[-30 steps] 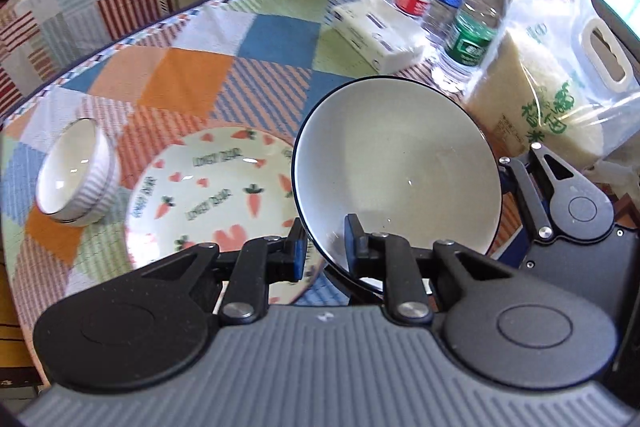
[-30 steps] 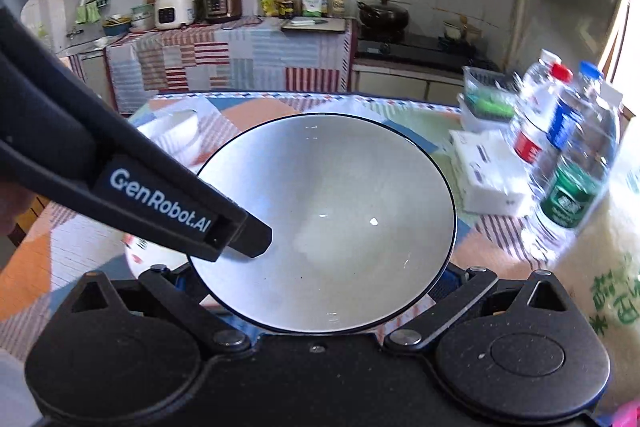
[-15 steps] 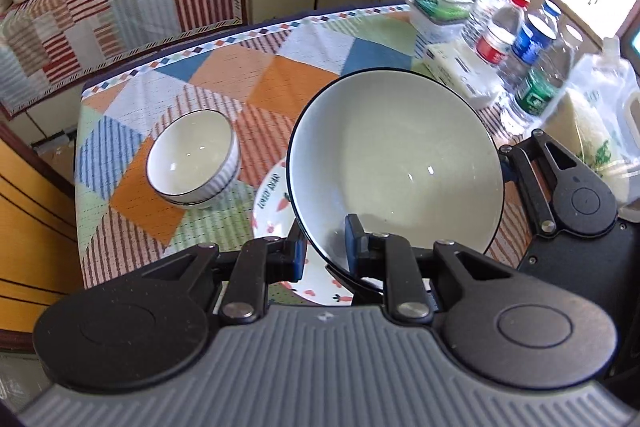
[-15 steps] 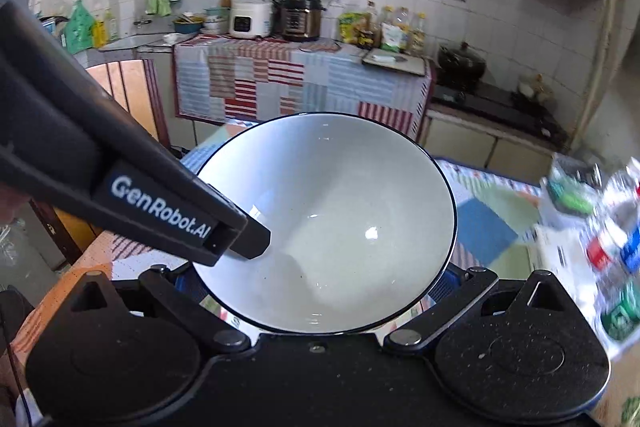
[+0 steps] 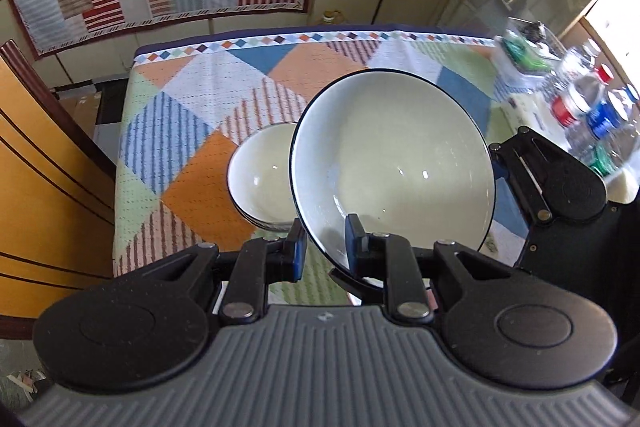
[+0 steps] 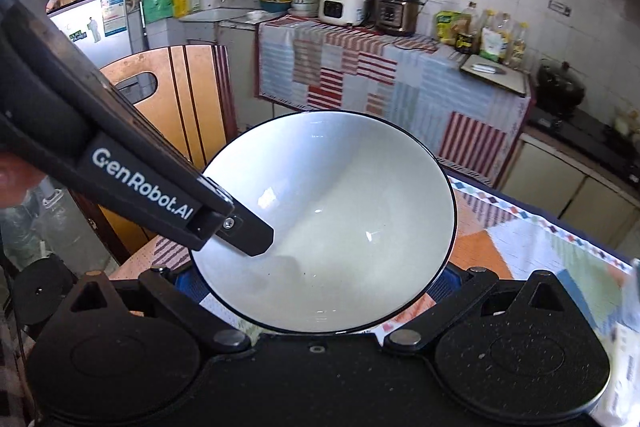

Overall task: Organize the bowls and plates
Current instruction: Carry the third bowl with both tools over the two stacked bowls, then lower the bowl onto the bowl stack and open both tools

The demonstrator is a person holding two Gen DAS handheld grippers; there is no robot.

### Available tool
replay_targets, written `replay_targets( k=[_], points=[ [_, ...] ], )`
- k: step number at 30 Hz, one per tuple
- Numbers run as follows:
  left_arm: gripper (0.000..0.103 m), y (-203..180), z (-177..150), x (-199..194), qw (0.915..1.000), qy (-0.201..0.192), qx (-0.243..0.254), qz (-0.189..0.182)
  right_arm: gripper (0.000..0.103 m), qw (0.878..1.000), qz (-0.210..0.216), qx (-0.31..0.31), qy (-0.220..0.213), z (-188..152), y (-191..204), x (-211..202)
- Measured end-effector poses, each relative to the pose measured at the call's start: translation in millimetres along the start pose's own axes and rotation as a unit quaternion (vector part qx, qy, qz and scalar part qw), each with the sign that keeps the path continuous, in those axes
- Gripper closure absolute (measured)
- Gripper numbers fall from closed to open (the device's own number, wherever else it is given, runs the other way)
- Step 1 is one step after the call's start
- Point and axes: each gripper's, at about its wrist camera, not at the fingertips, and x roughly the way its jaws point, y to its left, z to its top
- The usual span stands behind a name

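While the big bowl (image 5: 394, 163) hangs in the air above the table (image 5: 168, 131), both grippers have a share in it. The left gripper (image 5: 326, 247) pinches its rim at about 7 o'clock, one finger inside the wall and one outside, jaws nearly closed on the thin edge. The right gripper (image 6: 316, 283) sits at the bowl's 3 o'clock in the left view; in its own view the jaws are spread wide to either side of the bowl's lower part, with blue pads showing at both edges, but whether they press on the bowl or only flank it I cannot tell.

Glazed white ceramic with a dark rim line, this bowl looks stiff, fairly heavy for its thin lip, smooth and slippery, and it would likely chip or break if dropped. A single rim pinch leaves it free to swing, so a second support on the far side seems wise, and the grip probably needs to be firm but not crushing.

At 9 o'clock of the big bowl, lower down on the cloth, sits the small bowl (image 5: 260, 179), upright and partly hidden behind the big one's rim. It looks like the same glazed ware, lighter, and best taken by the rim too. Nesting small inside big seems the sound order; the reverse would rock.

Bottles (image 5: 592, 111) stand at 2 o'clock near the table's edge, well apart from both bowls, yet worth a wide berth on any swing that way.
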Motion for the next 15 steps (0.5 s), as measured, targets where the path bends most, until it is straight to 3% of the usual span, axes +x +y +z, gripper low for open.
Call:
replay_targets(
  k=[7, 15],
  points=[
    [0.085, 30, 18, 44, 0.9993, 0.006, -0.030, 0.019, 0.000, 0.999, 0.009, -0.038, 0.038, 21, -2, 51],
    [0.085, 48, 18, 81, 0.9979, 0.033, -0.047, 0.031, 0.000, 0.997, 0.019, -0.017, 0.069, 16, -5, 88]
  ],
)
